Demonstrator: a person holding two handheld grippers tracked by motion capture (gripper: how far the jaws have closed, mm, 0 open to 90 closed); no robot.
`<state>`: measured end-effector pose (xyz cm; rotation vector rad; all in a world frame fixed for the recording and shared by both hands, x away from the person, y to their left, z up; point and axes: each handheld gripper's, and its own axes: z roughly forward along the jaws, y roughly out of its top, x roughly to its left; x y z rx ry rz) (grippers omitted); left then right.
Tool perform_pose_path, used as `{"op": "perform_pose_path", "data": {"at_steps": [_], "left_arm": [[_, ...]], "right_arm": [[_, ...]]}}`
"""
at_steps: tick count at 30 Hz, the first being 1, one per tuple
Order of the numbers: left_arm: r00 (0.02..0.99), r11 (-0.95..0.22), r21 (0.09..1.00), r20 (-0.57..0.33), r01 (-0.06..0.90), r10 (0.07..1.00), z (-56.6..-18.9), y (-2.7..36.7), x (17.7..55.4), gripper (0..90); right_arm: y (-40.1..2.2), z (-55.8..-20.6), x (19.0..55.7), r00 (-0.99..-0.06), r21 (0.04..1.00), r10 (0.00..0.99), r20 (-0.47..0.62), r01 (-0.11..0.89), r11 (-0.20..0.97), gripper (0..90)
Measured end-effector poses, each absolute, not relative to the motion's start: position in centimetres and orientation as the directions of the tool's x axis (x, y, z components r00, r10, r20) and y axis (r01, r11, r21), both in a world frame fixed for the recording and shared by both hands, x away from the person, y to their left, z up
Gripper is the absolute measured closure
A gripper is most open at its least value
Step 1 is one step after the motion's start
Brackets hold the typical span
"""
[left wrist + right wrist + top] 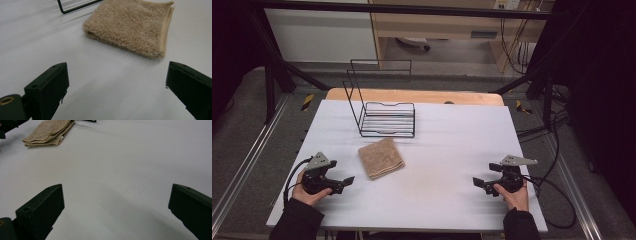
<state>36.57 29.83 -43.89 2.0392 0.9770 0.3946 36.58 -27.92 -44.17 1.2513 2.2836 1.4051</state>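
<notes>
While both of my grippers rest low over the table [452, 150], the stock stands as follows.

Item 1: left gripper [346, 183]. Jaws spread wide, nothing between them. They point across the white surface, level with it, so a flat thing could slide in between the pads.

Item 2: right gripper [477, 182]. Jaws likewise wide and empty, with bare table between and ahead of them. It mirrors item 1, tips turned inward toward the middle.

Item 3: towel [132, 27], tan terry cloth, folded into a thick square. It lies flat just ahead of my left jaws and a little toward the right one, near but not touching. From my right jaws it sits well apart, far ahead and off past the left one [47, 132]. Its folded edge faces my left jaws, which I judge gives a firm lip to pinch.

Item 4: wire rack [384, 117], black, with a tall back frame and a low basket. It stands beyond the towel, farther from both sets of jaws, its open front facing me, probably so the towel can go in from my side.
</notes>
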Motion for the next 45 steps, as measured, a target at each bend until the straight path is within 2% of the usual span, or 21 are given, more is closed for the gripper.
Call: {"op": "perform_pose_path", "data": {"at_steps": [21,29,38,39,40,41,45], "left_arm": [[0.659,-0.372,0.786,-0.06,0.494,0.749,-43.3,28.0,36.6,5.7],[0.654,-0.383,0.776,-0.049,0.501,0.755,-43.0,26.1,36.7,12.3],[0.654,-0.405,0.761,-0.034,0.507,0.756,-43.1,23.7,36.8,27.7],[0.655,-0.408,0.76,-0.032,0.507,0.755,-43.1,23.5,36.7,32.9],[0.66,-0.415,0.759,-0.026,0.502,0.751,-43.0,23.3,36.7,32.9],[0.666,-0.421,0.758,-0.024,0.498,0.746,-43.0,23.0,36.7,40.7],[0.693,-0.452,0.749,-0.013,0.485,0.721,-43.2,21.9,36.7,47.2]], "right_arm": [[-27.7,-44.2,36.4,-0.629,0.802,0.733,0.26,0.563,0.199,0.8],[-27.6,-44.2,36.4,-0.628,0.8,0.734,0.257,0.565,0.204,0.9],[-27.6,-44.3,36.5,-0.632,0.798,0.734,0.248,0.563,0.215,1.0],[-27.6,-44.3,36.5,-0.631,0.797,0.735,0.25,0.565,0.214,1.1],[-27.6,-44.3,36.5,-0.631,0.797,0.735,0.25,0.565,0.214,1.1],[-27.6,-44.3,36.5,-0.63,0.796,0.736,0.249,0.566,0.215,1.2],[-27.5,-44.4,36.6,-0.63,0.795,0.737,0.246,0.566,0.219,1.2]]}}
